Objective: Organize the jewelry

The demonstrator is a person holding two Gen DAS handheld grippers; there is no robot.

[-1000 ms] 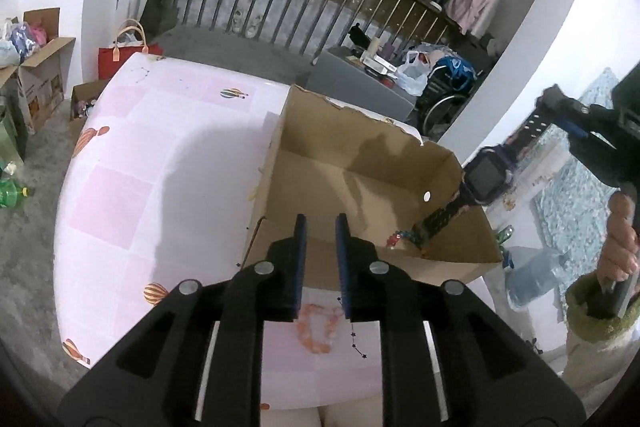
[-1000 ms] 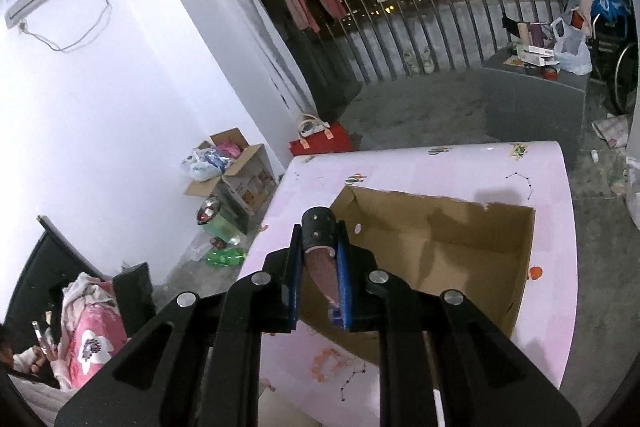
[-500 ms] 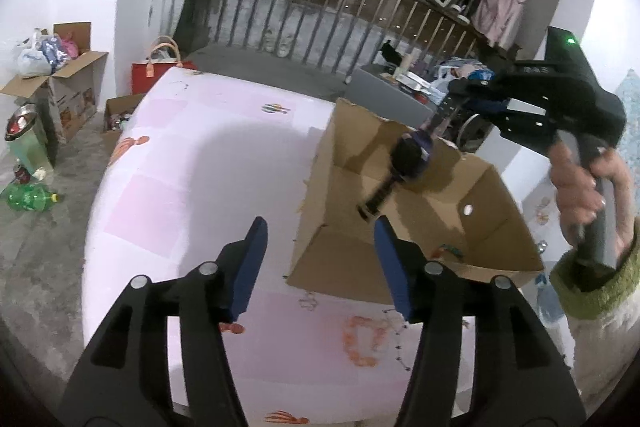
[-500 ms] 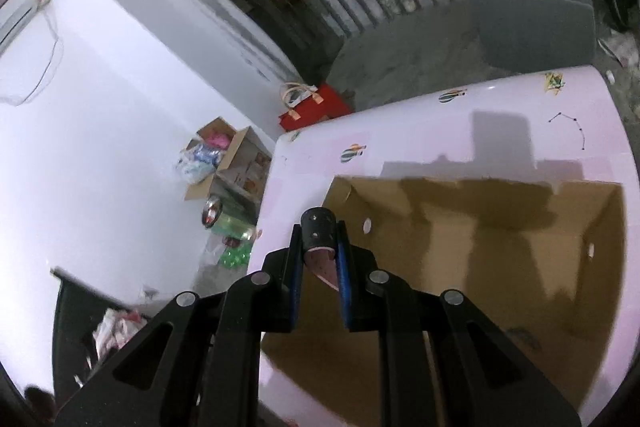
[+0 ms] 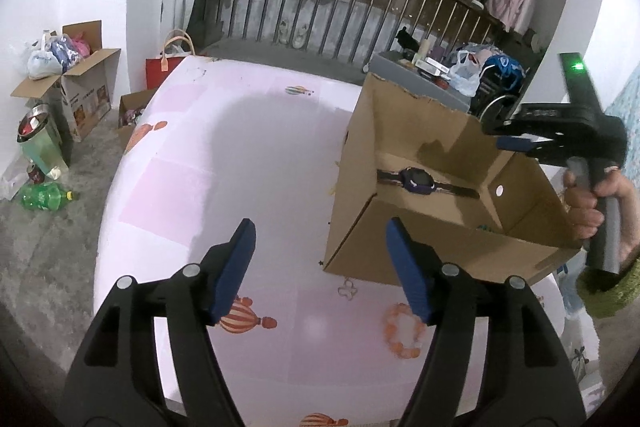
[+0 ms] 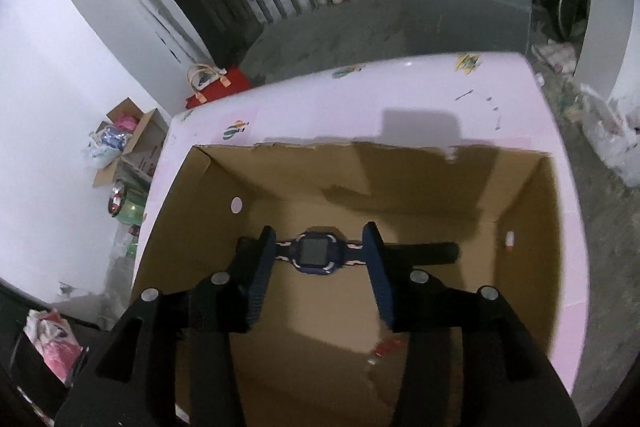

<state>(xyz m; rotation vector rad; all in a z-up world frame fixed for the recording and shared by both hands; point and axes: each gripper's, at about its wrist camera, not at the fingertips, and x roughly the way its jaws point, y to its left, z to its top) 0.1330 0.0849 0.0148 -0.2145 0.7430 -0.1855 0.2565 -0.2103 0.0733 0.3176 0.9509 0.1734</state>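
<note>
Left wrist view. The left gripper (image 5: pixel 320 239) hangs over the pink table (image 5: pixel 224 163), its jaws wide apart and opening, with nothing between them. A cardboard box (image 5: pixel 404 247) stands on the table, ahead and to the right of the fingertips. Inside it a dark watch (image 5: pixel 418 179) sits against the far wall, its strap running left to right across the picture and its face roughly at mid-length. Whether it rests on the box floor cannot be told from here. An orange bead bracelet (image 5: pixel 404 331) lies on the table just beside the right fingertip, outside the box. The right gripper (image 5: pixel 516 141) reaches over the box's far right corner, held by a hand (image 5: pixel 592 203) in a green cuff.

Right wrist view. The right gripper (image 6: pixel 320 243) points down into the cardboard box (image 6: pixel 560 227). Its jaws are parted and opening. The watch (image 6: pixel 318 253) lies crosswise beyond the fingertips, screen facing the camera, long axis left to right; the case shows in the gap and the strap ends pass behind each finger. The pads do not press on it. Small, blurred red items (image 6: pixel 386 347) lie on the box floor at lower right.
</note>
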